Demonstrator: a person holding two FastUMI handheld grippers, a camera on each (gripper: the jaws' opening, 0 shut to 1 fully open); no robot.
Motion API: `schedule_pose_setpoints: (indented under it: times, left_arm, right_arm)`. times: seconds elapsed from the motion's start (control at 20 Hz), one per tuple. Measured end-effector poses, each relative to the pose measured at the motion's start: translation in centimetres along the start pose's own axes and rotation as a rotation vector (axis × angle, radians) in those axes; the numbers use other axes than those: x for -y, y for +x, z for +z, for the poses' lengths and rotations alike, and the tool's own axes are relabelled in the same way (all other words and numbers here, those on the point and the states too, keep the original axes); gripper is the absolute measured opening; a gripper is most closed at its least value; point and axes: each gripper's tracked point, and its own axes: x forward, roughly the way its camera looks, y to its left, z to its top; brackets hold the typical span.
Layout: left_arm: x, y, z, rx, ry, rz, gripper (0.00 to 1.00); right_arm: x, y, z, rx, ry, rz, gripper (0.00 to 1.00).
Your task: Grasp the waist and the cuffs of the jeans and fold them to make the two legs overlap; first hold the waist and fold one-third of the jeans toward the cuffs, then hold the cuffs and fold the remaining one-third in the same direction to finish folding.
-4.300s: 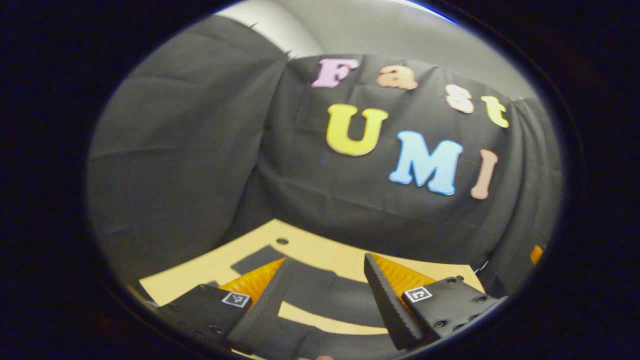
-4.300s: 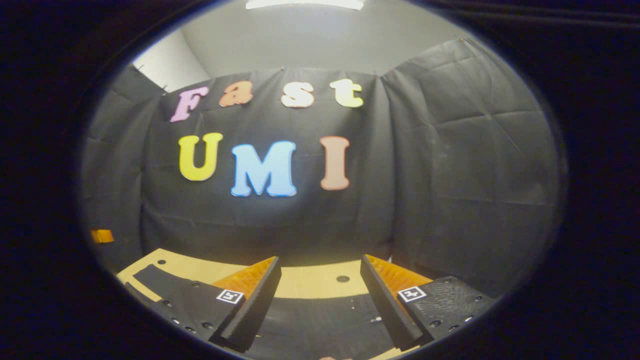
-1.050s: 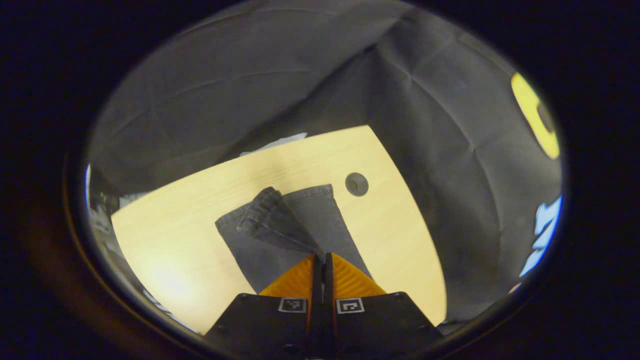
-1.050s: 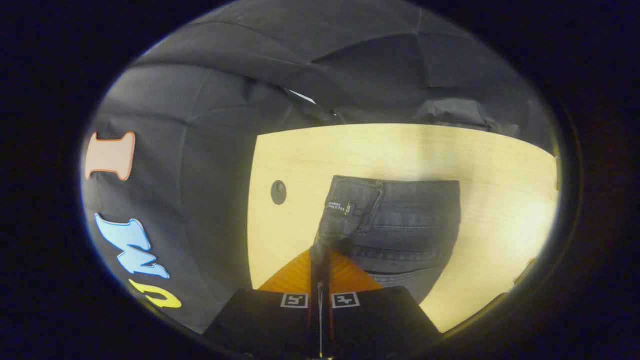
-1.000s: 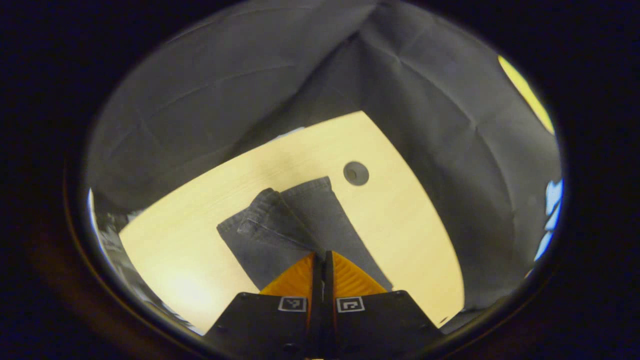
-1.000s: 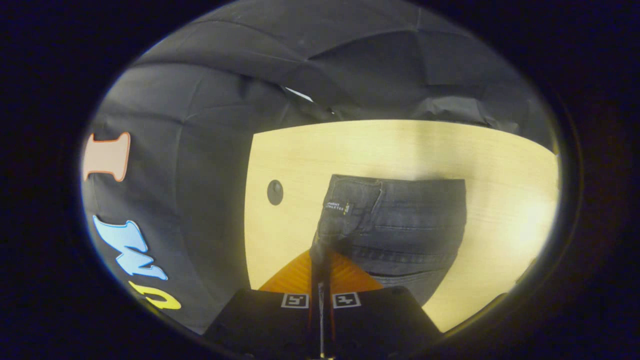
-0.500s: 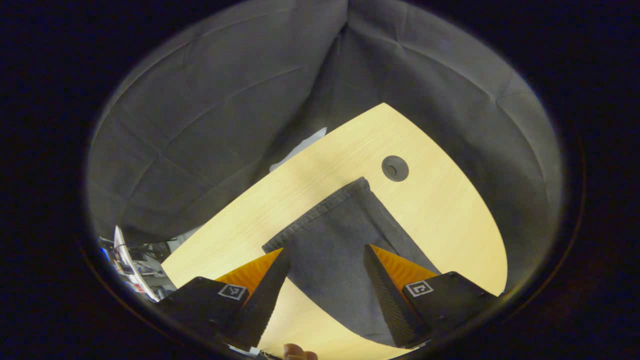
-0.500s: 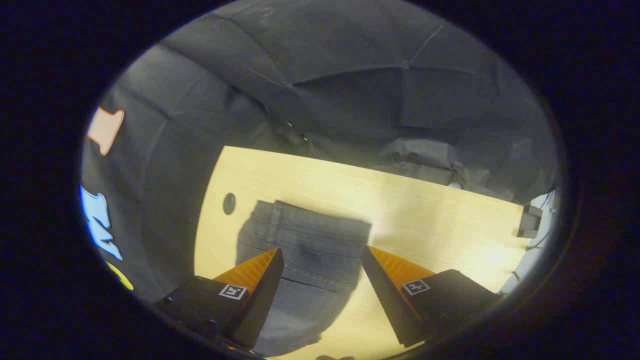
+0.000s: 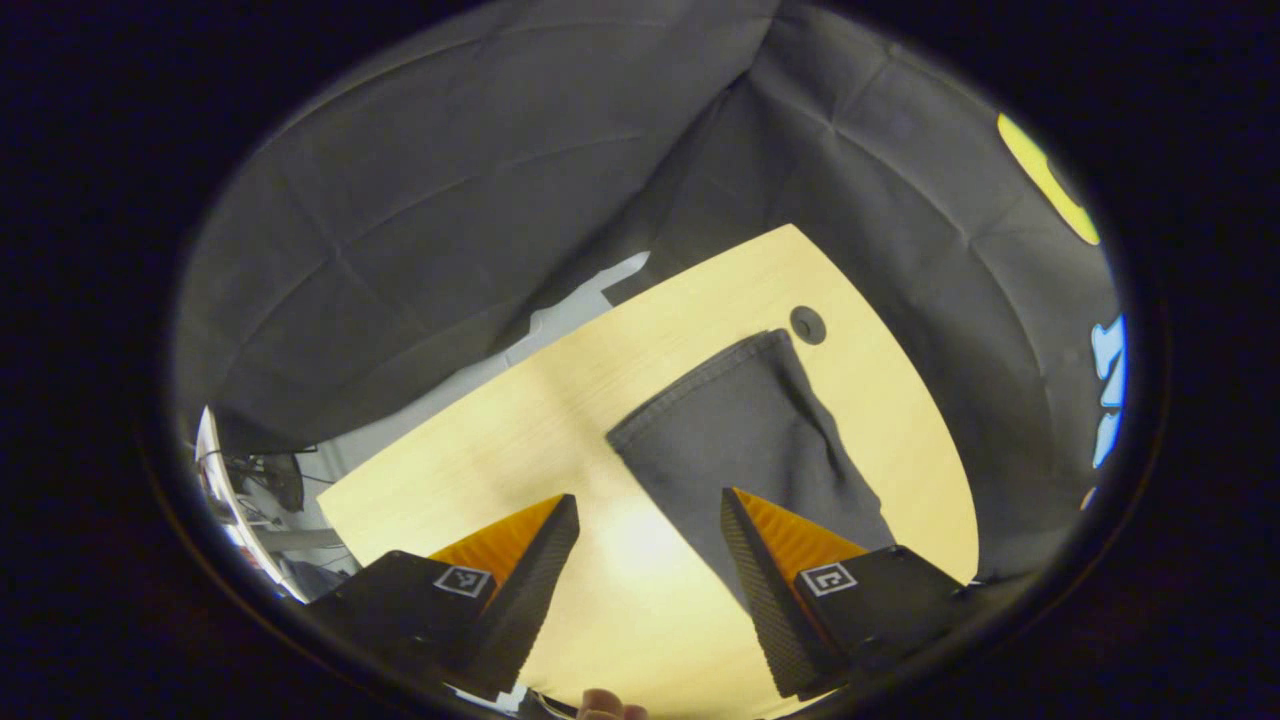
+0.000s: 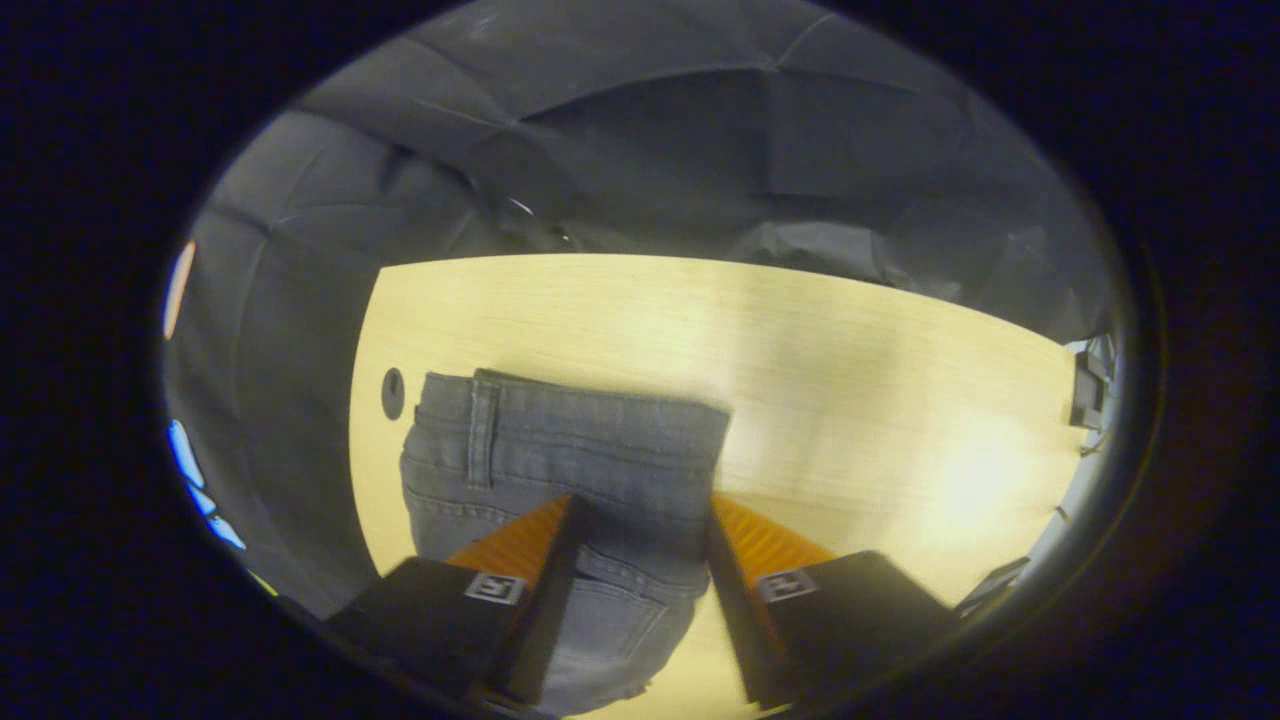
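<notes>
Both jaws stand wide and hold nothing. The right gripper (image 10: 640,590) hangs over the jeans (image 10: 570,470), waistband toward its 12 o'clock. From the left gripper (image 9: 645,590) the cuff end (image 9: 745,430) runs off toward 1 o'clock on the table (image 9: 480,470). A second ago each pinched denim shut; now the legs lie overlapped, released.

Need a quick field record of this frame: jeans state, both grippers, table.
jeans: flat on table, legs overlapped lengthwise; thirds folds not yet done
cuffs: near the table hole
waist: flat, free of both grippers
left gripper: open, above the table beside the cuff end
right gripper: open, over the waist end
table: light wood
</notes>
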Motion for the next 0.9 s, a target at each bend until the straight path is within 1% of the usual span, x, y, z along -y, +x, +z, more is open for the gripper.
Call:
schedule_pose_setpoints:
  times: [0.05,0.1,0.15,0.2,0.25,0.3,0.35,0.4,0.45,0.5,0.55,0.6,0.65,0.7,0.75,0.8,0.85,0.9]
  left_arm:
    - [-1.0,-0.2,-1.1,-0.014,-0.014,0.000,0.96]
    - [-1.9,-0.3,-2.0,-0.027,-0.028,-0.003,0.96]
    - [-2.5,-0.3,-2.9,-0.038,-0.040,-0.004,0.96]
    - [-3.2,0.1,-3.5,-0.047,-0.047,0.000,0.96]
    - [-3.8,0.5,-4.2,-0.054,-0.054,0.005,0.96]
    - [-3.9,1.3,-4.6,-0.060,-0.061,0.005,0.96]
    - [-3.9,1.8,-5.1,-0.065,-0.067,-0.002,0.97]
    - [-3.8,2.1,-5.6,-0.072,-0.071,-0.013,0.96]
    - [-3.5,2.4,-6.0,-0.079,-0.072,-0.026,0.97]
    - [-2.9,2.7,-6.3,-0.085,-0.070,-0.043,0.97]
    - [-2.6,3.0,-6.6,-0.092,-0.066,-0.059,0.97]
    - [-2.5,3.1,-6.8,-0.100,-0.063,-0.072,0.97]
    - [-2.5,3.0,-6.9,-0.106,-0.062,-0.080,0.96]
    - [-2.7,2.9,-6.7,-0.109,-0.061,-0.085,0.96]
    - [-2.8,2.9,-6.3,-0.103,-0.058,-0.085,0.96]
    - [-3.1,3.1,-5.7,-0.092,-0.051,-0.082,0.96]
    - [-3.5,3.2,-4.7,-0.081,-0.034,-0.077,0.96]
    - [-4.1,3.3,-3.8,-0.070,-0.009,-0.069,0.96]
  right_arm:
    - [-0.7,-0.2,0.1,0.006,0.038,0.032,0.54]
    - [-1.0,-0.8,-0.1,0.024,0.014,0.058,0.34]
    - [-1.7,-1.8,0.1,0.065,-0.025,0.093,0.30]
    - [-3.2,-3.6,-0.2,0.120,-0.084,0.153,0.27]
    - [-5.6,-5.9,-0.7,0.184,-0.166,0.232,0.26]
    - [-7.8,-8.7,-2.2,0.228,-0.262,0.310,0.26]
    - [-10.7,-11.4,-4.4,0.256,-0.359,0.394,0.26]
    - [-13.5,-13.7,-7.3,0.262,-0.455,0.473,0.23]
    - [-16.0,-15.5,-10.7,0.250,-0.545,0.549,0.25]
    - [-18.0,-16.5,-14.2,0.224,-0.624,0.617,0.25]
    - [-19.5,-16.8,-18.3,0.188,-0.685,0.682,0.22]
    - [-20.6,-16.8,-22.2,0.136,-0.736,0.743,0.25]
    - [-21.9,-16.5,-26.7,0.075,-0.777,0.777,0.25]
    - [-22.1,-15.4,-30.9,0.002,-0.807,0.789,0.25]
    - [-21.6,-14.0,-34.7,-0.070,-0.824,0.784,0.21]
    - [-20.2,-11.9,-37.6,-0.148,-0.841,0.748,0.25]
    - [-17.8,-9.8,-39.5,-0.212,-0.865,0.674,0.29]
    - [-15.0,-7.2,-41.6,-0.254,-0.909,0.579,0.25]
